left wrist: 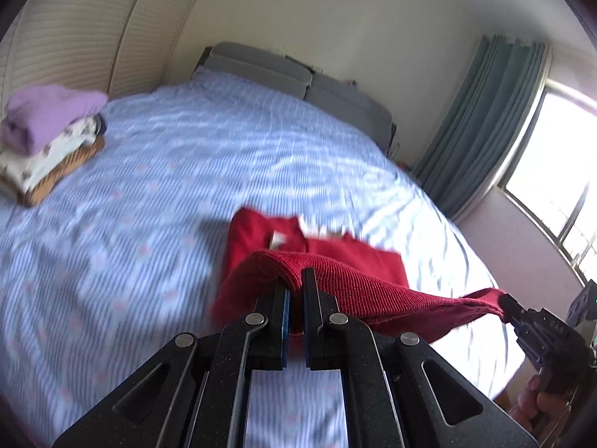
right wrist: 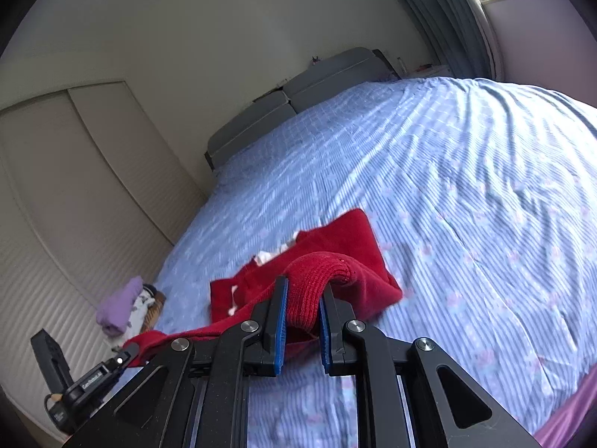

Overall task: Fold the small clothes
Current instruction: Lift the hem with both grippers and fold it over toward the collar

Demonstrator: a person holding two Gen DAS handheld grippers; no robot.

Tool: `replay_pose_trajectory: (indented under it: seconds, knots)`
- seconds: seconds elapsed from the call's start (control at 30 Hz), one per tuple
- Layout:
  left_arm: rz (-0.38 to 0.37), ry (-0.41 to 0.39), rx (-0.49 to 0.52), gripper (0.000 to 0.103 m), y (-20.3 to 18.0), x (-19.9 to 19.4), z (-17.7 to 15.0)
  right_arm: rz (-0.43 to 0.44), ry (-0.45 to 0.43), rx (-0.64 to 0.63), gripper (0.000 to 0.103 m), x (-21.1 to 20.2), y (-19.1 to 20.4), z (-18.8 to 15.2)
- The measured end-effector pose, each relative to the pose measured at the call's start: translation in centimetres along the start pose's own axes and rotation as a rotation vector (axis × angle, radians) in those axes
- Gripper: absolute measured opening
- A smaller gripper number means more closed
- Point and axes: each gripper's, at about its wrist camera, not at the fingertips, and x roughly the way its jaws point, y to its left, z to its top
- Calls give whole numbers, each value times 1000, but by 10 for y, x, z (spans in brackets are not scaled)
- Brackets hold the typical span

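Mid-fold, by the look of it. Red knit garment (left wrist: 335, 261) partly on the bed (left wrist: 149, 194), near edge lifted clear. Left gripper (left wrist: 294, 283) pinching that hem, jaws pressed nearly together on the cloth. Right gripper (right wrist: 302, 298) clamped on a thicker ribbed bunch at the other corner, jaws held a little apart by the fabric. Far half lying flat toward 12 o'clock, white label showing near the collar, unreadable. Probably next: carrying the raised edge over the flat part.

Finished stack (left wrist: 48, 138) at 10 o'clock in the left view: purple on top, patterned white, brown beneath. Faint lettering on the opposite gripper bodies, too blurred to read.
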Motion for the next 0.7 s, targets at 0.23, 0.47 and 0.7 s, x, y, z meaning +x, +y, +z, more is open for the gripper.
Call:
replay_pose_trajectory:
  seconds: [0.23, 0.47, 0.7]
  knots:
    - [21, -43, -9, 7, 4, 78, 53, 1, -22, 66, 15, 86, -4, 48]
    - [52, 27, -20, 7, 19, 158, 71, -68, 31, 62, 15, 177, -20, 66]
    - [127, 116, -9, 8, 44, 227, 54, -141, 132, 68, 15, 245, -46, 52]
